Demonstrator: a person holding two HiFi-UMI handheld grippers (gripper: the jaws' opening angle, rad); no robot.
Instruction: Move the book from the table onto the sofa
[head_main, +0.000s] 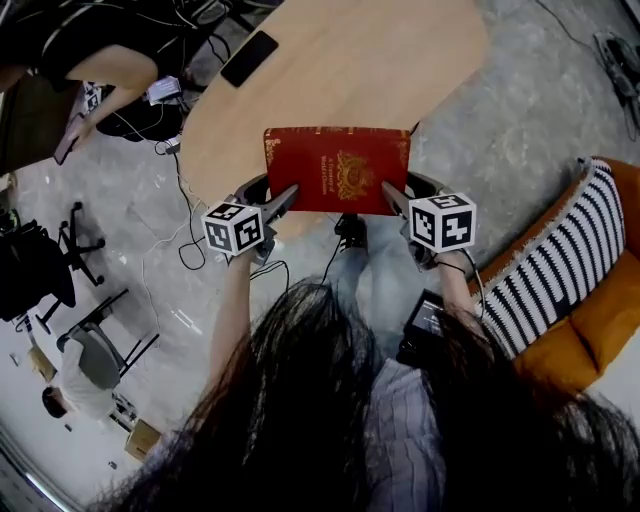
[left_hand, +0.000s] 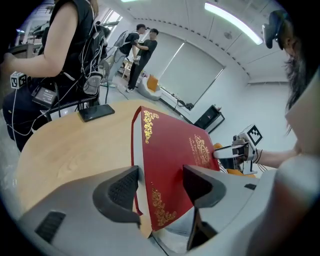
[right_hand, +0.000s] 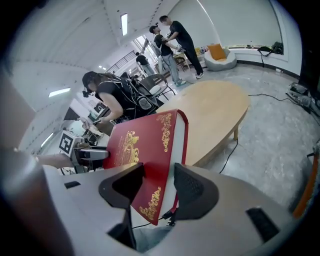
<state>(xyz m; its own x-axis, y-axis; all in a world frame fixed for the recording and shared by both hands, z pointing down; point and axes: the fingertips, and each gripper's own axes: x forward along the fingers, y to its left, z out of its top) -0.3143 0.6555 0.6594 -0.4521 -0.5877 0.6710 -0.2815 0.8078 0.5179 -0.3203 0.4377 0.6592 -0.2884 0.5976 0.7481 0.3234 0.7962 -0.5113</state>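
A red hardcover book (head_main: 337, 168) with gold ornament hangs over the near edge of the wooden table (head_main: 330, 60), gripped at both near corners. My left gripper (head_main: 285, 196) is shut on its left corner, and my right gripper (head_main: 392, 196) is shut on its right corner. In the left gripper view the book (left_hand: 170, 160) sits tilted between the grey jaws of the left gripper (left_hand: 160, 189), page edge facing the left jaw. In the right gripper view the book (right_hand: 145, 150) is clamped in the right gripper (right_hand: 157, 189). The orange sofa (head_main: 600, 330) stands at the right.
A striped cushion (head_main: 555, 262) leans on the sofa. A black phone (head_main: 249, 58) lies on the table's far side. A seated person (head_main: 100, 60) is at the far left, with a black chair (head_main: 40, 262) and cables (head_main: 185, 240) on the floor. Two people (left_hand: 140, 52) stand in the background.
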